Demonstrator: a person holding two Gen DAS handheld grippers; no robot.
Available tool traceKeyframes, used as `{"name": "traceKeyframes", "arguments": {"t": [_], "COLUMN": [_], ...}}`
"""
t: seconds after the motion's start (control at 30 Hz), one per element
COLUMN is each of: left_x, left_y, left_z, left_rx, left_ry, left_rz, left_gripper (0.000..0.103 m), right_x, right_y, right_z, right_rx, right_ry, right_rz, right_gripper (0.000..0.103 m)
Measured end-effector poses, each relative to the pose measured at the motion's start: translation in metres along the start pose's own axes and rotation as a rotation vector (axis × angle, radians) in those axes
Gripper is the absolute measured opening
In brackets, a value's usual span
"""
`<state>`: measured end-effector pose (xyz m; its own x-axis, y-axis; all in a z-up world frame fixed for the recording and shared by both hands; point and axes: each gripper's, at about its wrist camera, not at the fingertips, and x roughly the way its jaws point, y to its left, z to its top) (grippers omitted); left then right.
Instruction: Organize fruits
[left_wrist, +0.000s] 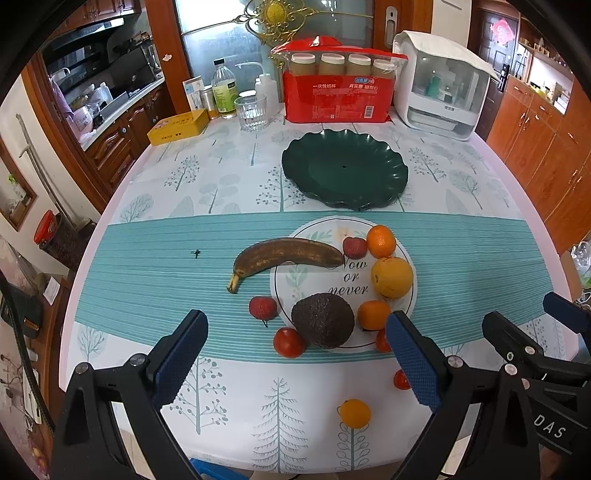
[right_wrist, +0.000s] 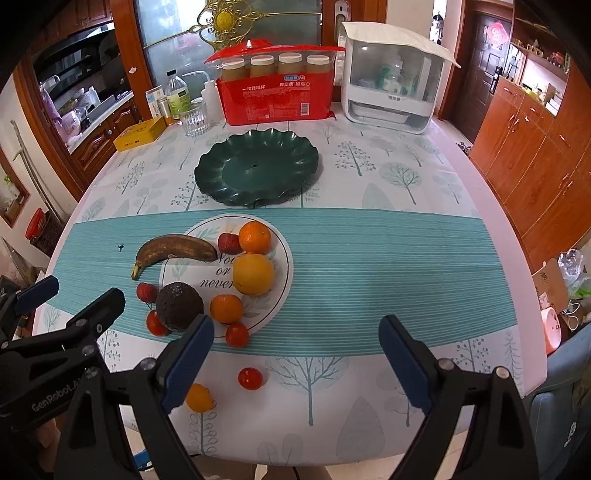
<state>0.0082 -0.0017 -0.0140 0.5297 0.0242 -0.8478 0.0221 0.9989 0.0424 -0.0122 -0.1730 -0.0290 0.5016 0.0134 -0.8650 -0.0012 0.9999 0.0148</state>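
A dark green scalloped plate (left_wrist: 345, 170) (right_wrist: 258, 166) stands empty at mid table. Nearer, fruit lies on and around a white round mat (left_wrist: 321, 273) (right_wrist: 207, 273): a brown banana (left_wrist: 288, 254) (right_wrist: 173, 251), an avocado (left_wrist: 323, 319) (right_wrist: 179, 306), a large orange (left_wrist: 392, 277) (right_wrist: 253, 274), small oranges, lychees and small tomatoes (left_wrist: 289, 342) (right_wrist: 250, 377). A small yellow fruit (left_wrist: 354, 412) (right_wrist: 199, 397) lies near the front edge. My left gripper (left_wrist: 295, 354) is open and empty, just short of the avocado. My right gripper (right_wrist: 295, 363) is open and empty, right of the fruit.
At the table's back stand a red pack of paper cups (left_wrist: 336, 96) (right_wrist: 275, 98), a white appliance (left_wrist: 441, 85) (right_wrist: 391, 74), a glass (left_wrist: 251, 112), bottles and a yellow box (left_wrist: 177, 127). Wooden cabinets (right_wrist: 532, 147) line the right side.
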Motion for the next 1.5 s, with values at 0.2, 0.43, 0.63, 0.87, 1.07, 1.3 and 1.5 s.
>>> {"name": "traceKeyframes", "arguments": {"t": [0.2,0.43,0.63,0.87,1.07,1.3,1.5], "left_x": [0.000,-0.001,-0.005,-0.008,-0.014,-0.016,-0.017], "left_y": [-0.001,-0.001,-0.002,-0.004,-0.004,-0.001,0.007], "left_z": [0.001,0.001,-0.002,-0.004,-0.006,-0.006,0.000], "left_rx": [-0.011,-0.014,-0.020,-0.023,-0.022,-0.013,-0.002], "left_ry": [0.017,0.014,0.008,-0.001,-0.008,-0.012,-0.020], "left_rz": [0.000,0.002,0.009,0.005,-0.007,-0.014,-0.061], "left_gripper": [0.096,0.096,0.096,0.096,0.096,0.096,0.096], "right_x": [0.000,0.000,-0.003,-0.006,-0.012,-0.015,-0.020], "right_y": [0.001,0.001,0.000,0.000,-0.003,-0.001,0.003], "right_z": [0.000,-0.001,-0.004,-0.006,-0.008,-0.009,-0.010], "right_rx": [-0.007,-0.011,-0.020,-0.020,-0.012,0.011,0.038], "right_ry": [0.002,-0.001,-0.007,-0.016,-0.020,-0.014,-0.022], "right_rz": [0.001,0.006,0.010,0.007,0.013,0.020,0.007], "right_gripper": [0.091,0.091,0.091,0.091,0.091,0.091,0.091]}}
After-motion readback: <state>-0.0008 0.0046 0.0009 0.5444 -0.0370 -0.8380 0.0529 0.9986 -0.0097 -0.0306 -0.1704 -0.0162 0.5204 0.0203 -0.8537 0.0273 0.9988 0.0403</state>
